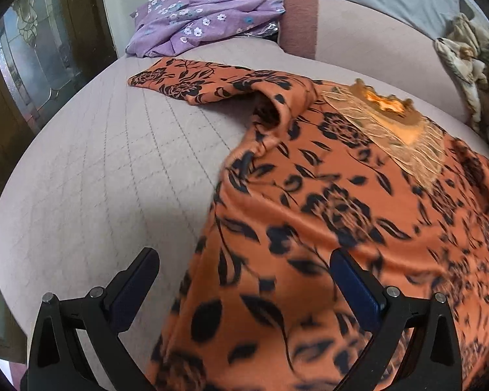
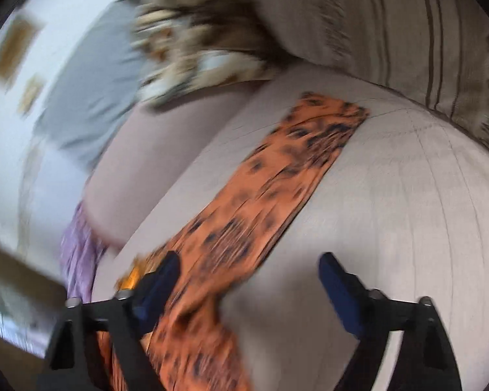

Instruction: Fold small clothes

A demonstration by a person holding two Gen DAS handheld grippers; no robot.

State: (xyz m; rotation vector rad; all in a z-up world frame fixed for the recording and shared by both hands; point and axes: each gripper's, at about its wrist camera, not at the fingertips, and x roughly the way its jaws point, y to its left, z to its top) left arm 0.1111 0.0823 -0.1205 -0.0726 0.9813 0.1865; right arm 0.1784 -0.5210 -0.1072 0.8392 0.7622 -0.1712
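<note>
Both the left tongs (image 1: pixel 244 267) and right tongs (image 2: pixel 247 270) gape wide, gripping nothing. The orange black-flowered fabric top (image 1: pixel 326 215) lies spread beneath them on a pale quilted sofa cushion (image 1: pixel 97 169). A purple floral cloth (image 1: pixel 199 19) sits crumpled far ahead of the left tongs.

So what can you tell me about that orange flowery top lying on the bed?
The orange top is soft-looking fabric printed with black flowers and leaves, with a tan fringed yoke and a brighter orange neckline. It lies spread, slightly rumpled, on the quilted mauve bed cover. One sleeve stretches flat toward the purple floral garment; the other sleeve also lies straight. Both grippers' fingers stand open above it, gripping nothing.
</note>
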